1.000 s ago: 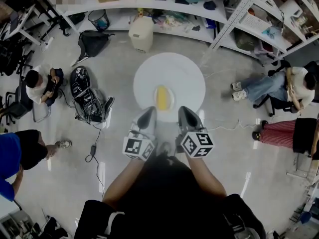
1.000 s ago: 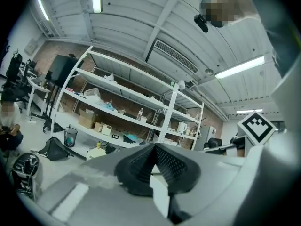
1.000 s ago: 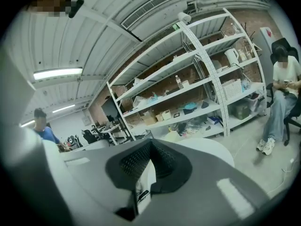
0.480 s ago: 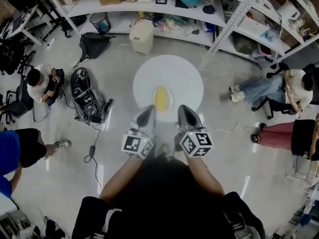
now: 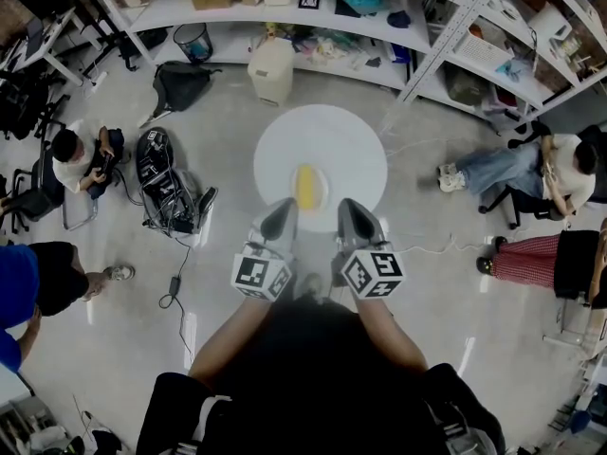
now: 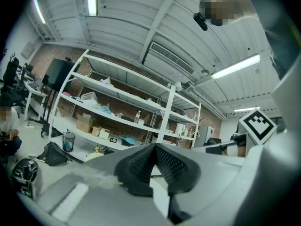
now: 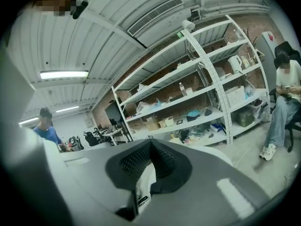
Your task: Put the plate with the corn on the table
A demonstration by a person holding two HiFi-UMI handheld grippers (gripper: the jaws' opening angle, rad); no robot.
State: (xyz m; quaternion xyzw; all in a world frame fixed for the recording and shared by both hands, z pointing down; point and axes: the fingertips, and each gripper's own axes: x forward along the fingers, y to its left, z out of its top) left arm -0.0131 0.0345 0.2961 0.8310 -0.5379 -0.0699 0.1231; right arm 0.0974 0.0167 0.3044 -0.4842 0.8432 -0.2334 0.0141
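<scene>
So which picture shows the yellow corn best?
The head view. It looks down on the corn, lying on its plate on the round white table. Both gripper views look past their own jaws at shelves, so neither shows the corn.

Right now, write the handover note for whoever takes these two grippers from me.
Left gripper: fingers together, holding nothing.
Right gripper: the same.
Both hover over the near edge of the round white table, one each side of the plate, apparently not touching it.
The plate, corn on it, appears to rest on the table.
Done: plate looks placed.
Left: check it sits flat, then draw both grippers back.
</scene>
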